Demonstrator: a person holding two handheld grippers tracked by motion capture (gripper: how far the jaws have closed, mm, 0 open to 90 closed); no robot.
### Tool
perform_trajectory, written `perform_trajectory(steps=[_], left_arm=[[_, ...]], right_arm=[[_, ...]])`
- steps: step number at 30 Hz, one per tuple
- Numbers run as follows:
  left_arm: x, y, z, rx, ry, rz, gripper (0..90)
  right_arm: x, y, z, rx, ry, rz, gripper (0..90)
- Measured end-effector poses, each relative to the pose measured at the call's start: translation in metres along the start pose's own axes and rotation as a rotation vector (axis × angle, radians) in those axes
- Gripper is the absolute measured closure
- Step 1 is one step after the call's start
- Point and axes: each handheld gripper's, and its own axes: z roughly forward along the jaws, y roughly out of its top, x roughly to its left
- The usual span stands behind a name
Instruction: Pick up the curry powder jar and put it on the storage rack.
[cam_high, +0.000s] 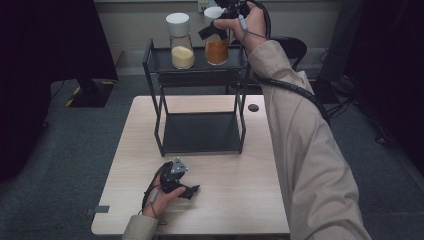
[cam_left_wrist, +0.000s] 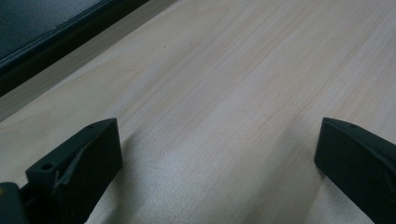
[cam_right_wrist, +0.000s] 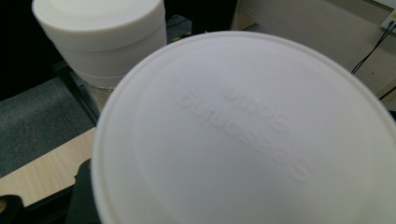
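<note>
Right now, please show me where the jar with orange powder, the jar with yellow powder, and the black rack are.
jar with orange powder (cam_high: 216, 51), high view, on its orange-filled glass body.
jar with yellow powder (cam_high: 182, 56), high view, on its yellow-filled lower body.
black rack (cam_high: 159, 131), high view, on its front left leg.

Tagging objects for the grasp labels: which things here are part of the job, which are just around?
In play: right gripper, shut on the orange-powder jar; black rack; yellow-powder jar.
Idle: left gripper, open on the table; black disc.
</note>
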Motion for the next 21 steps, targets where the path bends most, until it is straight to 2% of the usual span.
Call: perform_trajectory(steps=[13, 21], left_arm=[[0.001, 0.0, 0.0, 0.001, -0.003, 0.0, 0.1], [0.001, 0.0, 0.0, 0.001, -0.005, 0.001, 0.1]], right_arm=[[-0.009, 0.001, 0.02, 0.021, -0.009, 0.026, 35.8], [-0.014, -0.006, 0.023, -0.01, 0.005, 0.061, 35.6]])
